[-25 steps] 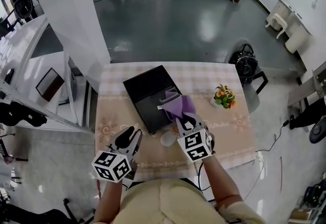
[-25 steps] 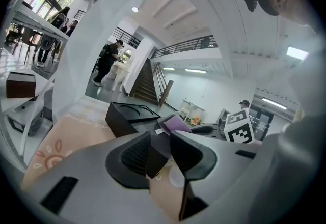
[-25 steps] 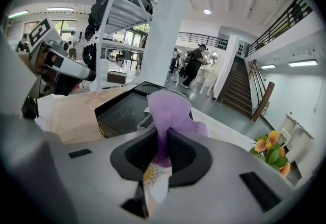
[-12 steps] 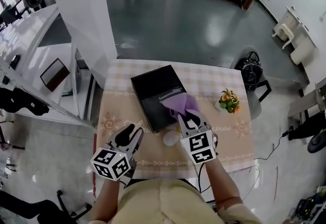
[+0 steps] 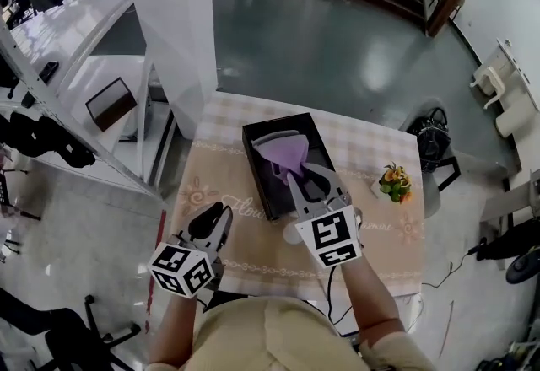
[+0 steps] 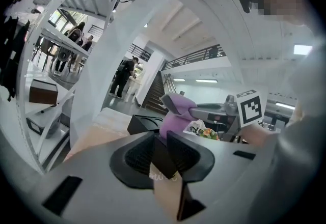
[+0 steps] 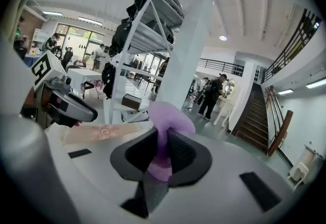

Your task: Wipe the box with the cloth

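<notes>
While right gripper (image 5: 297, 180) clamps cloth (image 5: 287, 154) over box (image 5: 263, 192), tablecloth (image 5: 219, 253) script (image 5: 245, 207) reads "Flow".

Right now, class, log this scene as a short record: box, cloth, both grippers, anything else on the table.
box: black, flat on the table
cloth: purple, bunched, over the box
right gripper: shut on the cloth
left gripper: nothing between its jaws, which have just been closing
also on table: small flowers
</notes>
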A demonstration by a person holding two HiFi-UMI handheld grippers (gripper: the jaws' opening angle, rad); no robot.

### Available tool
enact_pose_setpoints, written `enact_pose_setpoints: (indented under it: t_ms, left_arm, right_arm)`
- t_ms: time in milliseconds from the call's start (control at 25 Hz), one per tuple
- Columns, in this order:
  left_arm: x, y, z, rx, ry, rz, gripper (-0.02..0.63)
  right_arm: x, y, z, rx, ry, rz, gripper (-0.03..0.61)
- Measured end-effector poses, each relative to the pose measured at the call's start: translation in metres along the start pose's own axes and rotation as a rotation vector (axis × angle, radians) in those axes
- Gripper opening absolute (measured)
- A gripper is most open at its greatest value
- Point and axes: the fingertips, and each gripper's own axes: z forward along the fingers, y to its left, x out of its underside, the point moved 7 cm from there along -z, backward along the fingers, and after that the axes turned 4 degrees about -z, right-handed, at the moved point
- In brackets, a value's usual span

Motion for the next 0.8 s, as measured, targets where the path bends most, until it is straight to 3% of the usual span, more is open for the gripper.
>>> enact_pose_setpoints:
  t_ms: [320,800]
  left_arm:
    - [-0.006,0.013,-0.015,-0.083,-0.026,0.014,0.078]
    - [0.000,0.030,-0.038,-0.147,-0.052,-0.052,0.074]
  right_arm:
    - [-0.032,0.034,0.064,-0.145,0.000,-0.221,0.072]
    - [0.001,0.082,0.168,-0.215,0.229,-0.667,0.072]
